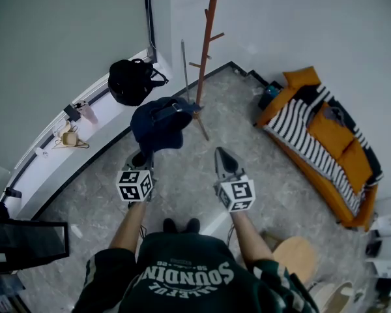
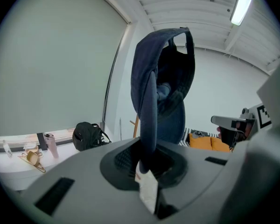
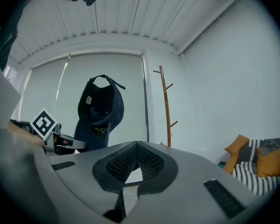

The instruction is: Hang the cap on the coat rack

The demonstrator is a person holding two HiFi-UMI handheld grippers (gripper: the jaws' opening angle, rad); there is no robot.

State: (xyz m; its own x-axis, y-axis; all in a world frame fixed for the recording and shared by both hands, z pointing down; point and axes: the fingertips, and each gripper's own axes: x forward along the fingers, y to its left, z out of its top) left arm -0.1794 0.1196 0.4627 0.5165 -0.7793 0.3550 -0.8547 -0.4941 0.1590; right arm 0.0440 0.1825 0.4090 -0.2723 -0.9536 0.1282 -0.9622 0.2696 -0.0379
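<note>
A person held a dark blue cap (image 1: 158, 124) clamped in the left gripper (image 1: 145, 155), close to a wooden coat rack (image 1: 207, 51).

The left gripper's jaws were pinched tight on a fold of the cap's fabric, and the cap rose straight out from between them, crown and back strap beyond the tips. The right gripper (image 1: 221, 154) had its jaws drawn together with nothing between them. It was level with the left one and apart from the cap, which showed ahead and to the left of its jaws. The coat rack stood upright past both pairs of jaws, just behind the cap, and the cap hung on none of its pegs. A black backpack (image 1: 130, 80) sat beyond and left of the left jaws.
</note>
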